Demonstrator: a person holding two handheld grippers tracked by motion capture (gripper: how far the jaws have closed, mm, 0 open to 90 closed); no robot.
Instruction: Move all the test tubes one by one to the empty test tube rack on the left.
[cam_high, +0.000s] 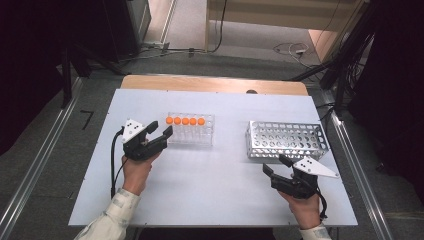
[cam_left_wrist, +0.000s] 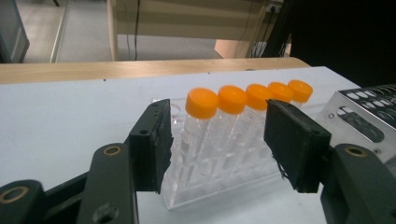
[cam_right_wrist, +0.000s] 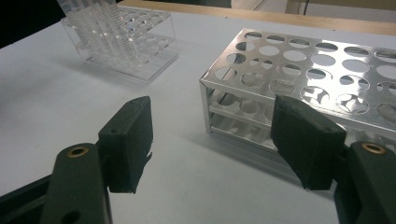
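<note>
A clear plastic rack (cam_high: 196, 136) stands left of centre on the white table (cam_high: 215, 195), holding a row of several orange-capped tubes (cam_high: 185, 121). My left gripper (cam_high: 160, 131) is open just at the rack's left end. In the left gripper view its jaws straddle the nearest tubes (cam_left_wrist: 201, 103) without touching them. An empty perforated metal rack (cam_high: 286, 140) sits to the right. My right gripper (cam_high: 276, 164) is open, just in front of that metal rack (cam_right_wrist: 303, 70), nothing between its jaws.
The table's wooden far edge (cam_high: 215, 84) lies beyond the racks. Metal rails (cam_high: 357, 165) run along both sides of the table. Cables (cam_high: 292, 49) lie on the floor behind.
</note>
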